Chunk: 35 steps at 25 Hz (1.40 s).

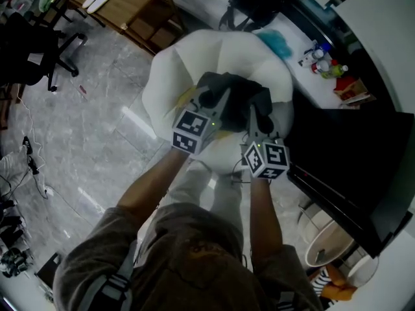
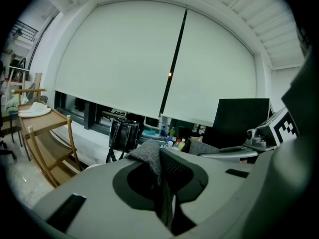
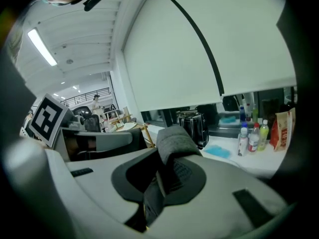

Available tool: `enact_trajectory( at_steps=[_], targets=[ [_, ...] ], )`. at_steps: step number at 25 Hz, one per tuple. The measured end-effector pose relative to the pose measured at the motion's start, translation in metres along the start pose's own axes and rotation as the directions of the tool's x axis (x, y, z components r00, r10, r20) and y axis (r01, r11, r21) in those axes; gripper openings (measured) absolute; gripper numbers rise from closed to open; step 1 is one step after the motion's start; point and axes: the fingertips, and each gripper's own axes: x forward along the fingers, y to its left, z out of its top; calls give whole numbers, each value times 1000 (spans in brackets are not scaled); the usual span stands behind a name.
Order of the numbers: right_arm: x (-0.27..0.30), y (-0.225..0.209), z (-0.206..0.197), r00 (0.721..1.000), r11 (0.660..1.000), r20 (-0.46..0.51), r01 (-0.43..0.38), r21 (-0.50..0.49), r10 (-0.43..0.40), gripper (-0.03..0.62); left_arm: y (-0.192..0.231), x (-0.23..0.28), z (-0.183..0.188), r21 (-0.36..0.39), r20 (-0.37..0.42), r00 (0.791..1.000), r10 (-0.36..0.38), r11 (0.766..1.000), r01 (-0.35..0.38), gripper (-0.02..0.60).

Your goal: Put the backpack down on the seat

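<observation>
A dark grey backpack [image 1: 238, 97] rests on top of the white cushioned seat [image 1: 174, 76] in the head view. My left gripper [image 1: 220, 103] reaches it from the lower left, and my right gripper [image 1: 255, 118] comes in beside it from below. In the left gripper view the left gripper [image 2: 162, 183] is shut on a grey fabric strap [image 2: 148, 156] of the backpack. The right gripper view shows the right gripper [image 3: 159, 183] pinching another grey strap [image 3: 173, 141], which loops up over its jaws. The person's arms hide the seat's near side.
A wooden rack [image 1: 130, 5] stands at the back left and a black office chair [image 1: 39, 44] at the far left. A white counter [image 1: 305, 76] behind the seat carries bottles [image 1: 319, 56] and a black bag [image 1: 256, 2]. A black desk [image 1: 353, 167] lies to the right.
</observation>
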Motion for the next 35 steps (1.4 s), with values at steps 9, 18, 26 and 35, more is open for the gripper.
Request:
enact_trajectory(
  at_steps=[9,18,26,35],
  targets=[
    [19,-12,-8,1000,1000,-11,11,11,-11,29,6,17,-12,6,-13,1000,-11,1000,11,28],
    [34,-28,-31,999,999,-32,30,29,-29,31,6,37,-31,-9,-25,1000,-12,1000,12,28],
    [47,-35,-59,998,999,-54,36,40,-34,31,13,50,-56,-10,-51,999,2,1000,-3,28],
    [72,-50,-81,996,997,-70,50,52,-46,32,26,72,-84,-2,-87,996,18,1000,-18,29]
  ],
)
